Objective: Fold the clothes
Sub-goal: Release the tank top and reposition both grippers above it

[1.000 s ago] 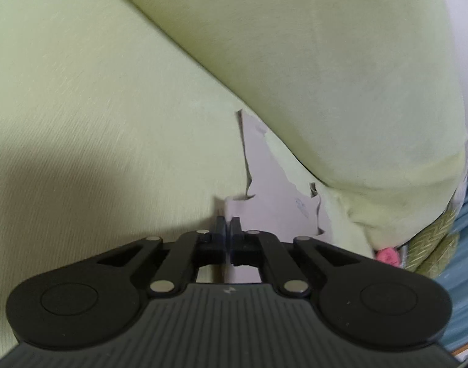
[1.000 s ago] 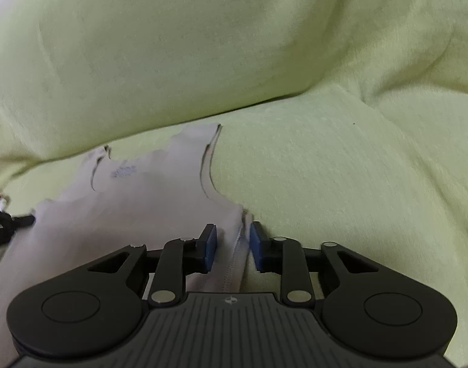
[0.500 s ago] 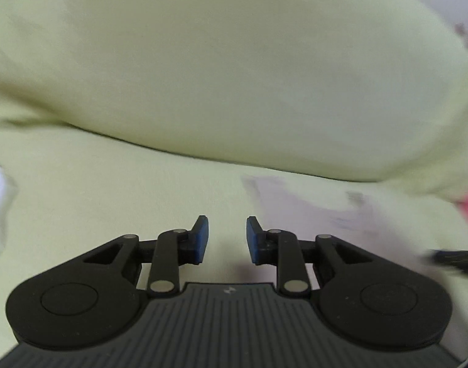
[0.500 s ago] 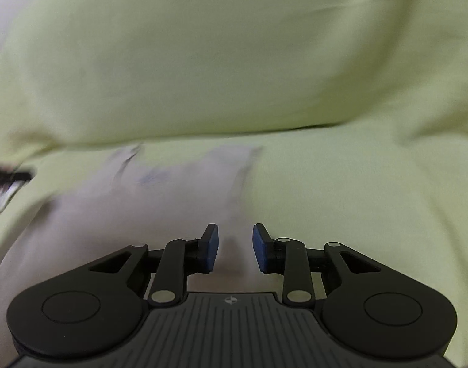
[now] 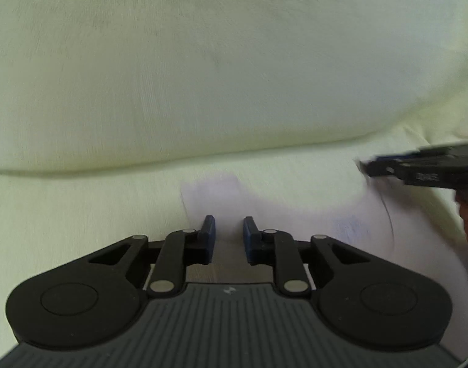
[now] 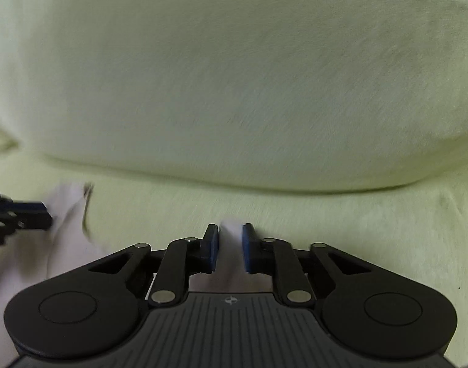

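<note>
Shifted along the pale top (image 5: pixel 295 214) toward its shoulder straps since a second ago. Left gripper (image 5: pixel 228 228): jaws closing, spread, one strap between, not pinched. Right gripper (image 6: pixel 230 236): jaws closing, spread, other strap between. Farther off, lying blurred on yellow-green cover (image 5: pixel 80 214), below cushion (image 6: pixel 234 76).

Pale lilac garment (image 5: pixel 295 214) spread flat on yellow-green sheet (image 5: pixel 80 214), blurred. Left tongs (image 5: pixel 228 227) low over its near-left corner, jaws closing, cloth edge between blue pads (image 5: pixel 210 230), not yet pinched. Right tongs (image 5: pixel 366 165) entering from right edge, beside the garment's far corner. Bulging cushion (image 5: pixel 234 61) behind.
</note>
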`<state>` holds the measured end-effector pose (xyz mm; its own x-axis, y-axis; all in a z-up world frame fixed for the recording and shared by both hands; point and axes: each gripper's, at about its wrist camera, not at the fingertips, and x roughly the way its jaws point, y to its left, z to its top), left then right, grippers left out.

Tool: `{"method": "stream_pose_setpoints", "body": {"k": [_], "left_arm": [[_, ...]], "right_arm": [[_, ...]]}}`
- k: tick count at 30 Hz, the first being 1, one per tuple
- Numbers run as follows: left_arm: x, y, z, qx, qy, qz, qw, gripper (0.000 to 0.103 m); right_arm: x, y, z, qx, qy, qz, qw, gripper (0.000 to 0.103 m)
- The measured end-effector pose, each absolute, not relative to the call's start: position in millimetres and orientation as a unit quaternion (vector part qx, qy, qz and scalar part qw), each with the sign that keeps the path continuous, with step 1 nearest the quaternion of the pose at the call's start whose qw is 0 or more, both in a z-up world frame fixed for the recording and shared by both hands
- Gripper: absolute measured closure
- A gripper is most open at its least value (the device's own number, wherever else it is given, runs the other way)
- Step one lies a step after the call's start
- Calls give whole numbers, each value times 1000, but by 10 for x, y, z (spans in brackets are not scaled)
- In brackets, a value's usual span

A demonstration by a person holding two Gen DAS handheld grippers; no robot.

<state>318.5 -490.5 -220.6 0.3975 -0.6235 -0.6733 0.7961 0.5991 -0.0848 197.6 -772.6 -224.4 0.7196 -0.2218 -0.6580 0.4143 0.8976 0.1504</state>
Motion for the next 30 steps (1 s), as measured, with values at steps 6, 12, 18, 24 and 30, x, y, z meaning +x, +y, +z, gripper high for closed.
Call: {"method": "stream_pose_setpoints", "body": {"k": [6, 12, 18, 24, 30], "left_arm": [[3152, -4945, -2236, 102, 336, -462, 815, 85], [3219, -5369, -2588, 174, 323, -422, 829, 78], [3093, -4911, -2177, 102, 298, -398, 862, 79], [2226, -3486, -1930, 58, 343, -387, 854, 77], [1022, -2396, -2396, -9, 442, -422, 791, 77]], "right_arm": [[1767, -7765, -2228, 168, 336, -168, 911, 91], [2119, -7960, -2409, 159, 354, -222, 894, 97], [1244, -7681, -1911, 168, 276, -258, 910, 68], [-556, -6570, -1834, 229, 274, -231, 905, 58], [-1724, -5578, -2187, 311, 303, -220, 873, 65]]}}
